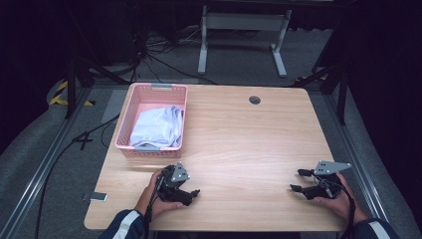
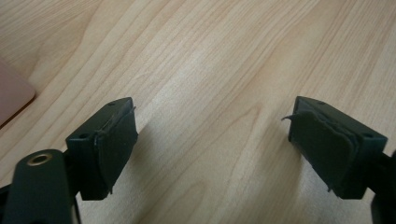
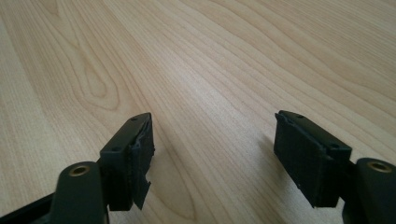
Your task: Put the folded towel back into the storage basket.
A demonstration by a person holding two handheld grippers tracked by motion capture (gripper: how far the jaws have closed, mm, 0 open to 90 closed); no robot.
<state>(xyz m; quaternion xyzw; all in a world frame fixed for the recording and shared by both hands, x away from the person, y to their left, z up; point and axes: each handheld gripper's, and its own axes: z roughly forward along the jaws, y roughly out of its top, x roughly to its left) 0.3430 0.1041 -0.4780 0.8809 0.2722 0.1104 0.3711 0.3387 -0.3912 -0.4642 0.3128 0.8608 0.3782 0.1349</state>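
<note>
Wooden surface [image 1: 239,134], light grain, carries a pink slatted basket [image 1: 128,122] at its far left corner. A pale, crumpled cloth [image 1: 159,127] lies inside the basket, bunched toward the near end and reaching about to rim height. A small dark round grommet [image 1: 255,100] sits in the surface near the far edge, well apart from the basket.

Left gripper [image 1: 191,195] rests low at the near left of the surface, held in the person's left hand [image 1: 158,196], just in front of the basket's near wall but not touching it. In the left gripper view its jaws stand wide apart over bare wood with nothing between them; a pink corner of the basket shows at the left edge of that view.

Right gripper [image 1: 296,180] sits at the near right, held in the right hand [image 1: 338,199], well apart from the basket and from the left gripper. In the right gripper view its jaws are likewise spread, with bare wood between them and nothing gripped. The pad on one jaw looks frayed at its lower edge.

Dark sleeves with a pale stripe enter at the bottom of the high view
</note>
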